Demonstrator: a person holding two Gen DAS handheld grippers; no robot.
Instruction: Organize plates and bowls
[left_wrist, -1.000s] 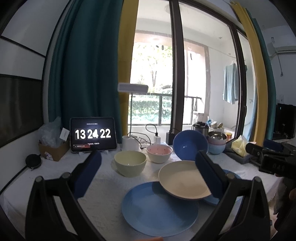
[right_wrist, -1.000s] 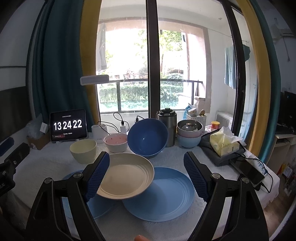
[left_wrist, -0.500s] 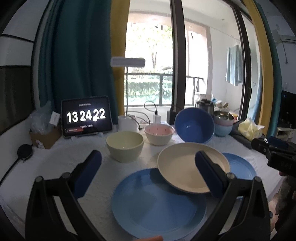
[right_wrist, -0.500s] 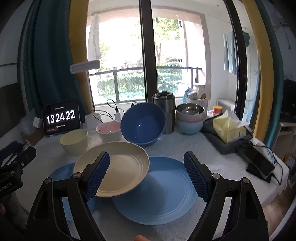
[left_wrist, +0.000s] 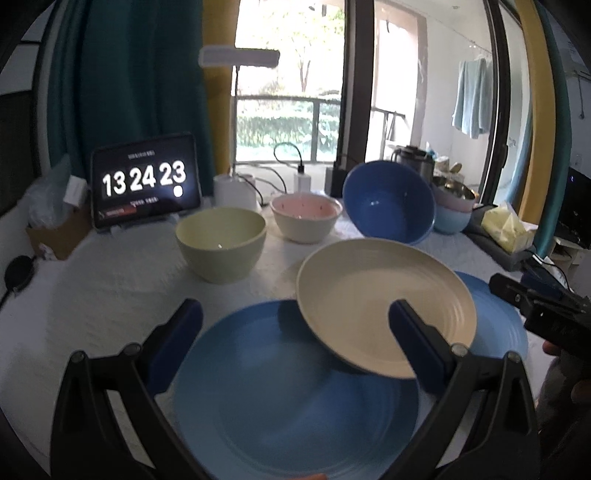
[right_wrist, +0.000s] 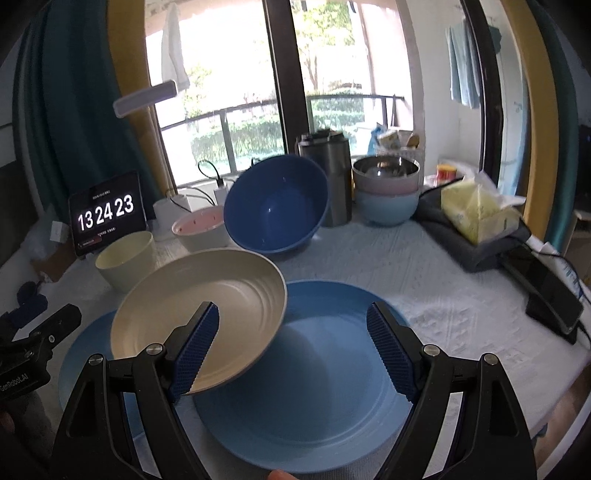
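Centrally, the left tool (left_wrist: 295, 325) hangs with its two blue-padded fingers spread wide and nothing between them, above a dark blue plate (left_wrist: 295, 398) lying flat on the desk (left_wrist: 110, 295). The right tool (right_wrist: 293, 339) is likewise spread wide and empty, above a light blue plate (right_wrist: 314, 398). A cream plate (left_wrist: 384, 302) rests tilted, propped across the rims of the two blue plates; in the right wrist view its lower edge lies just behind the tool's left finger, though contact cannot be judged. Beyond the plates stand a pale yellow bowl (left_wrist: 221, 243) and, beside it, a white bowl with pink interior (left_wrist: 306, 218). A large dark blue bowl (right_wrist: 275, 206) sits tipped toward the cameras. Behind it stands a steel canister (right_wrist: 332, 177); to its right, a pink bowl nested in a light blue bowl (right_wrist: 386, 206). A tablet clock (left_wrist: 144, 184) reading 13 24 23 stands at the far left of the desk, near a lamp base (left_wrist: 236, 192). A tissue pack (right_wrist: 476, 210) lies at the right on a grey cloth, and a phone (right_wrist: 546, 291) lies near the desk's right edge.
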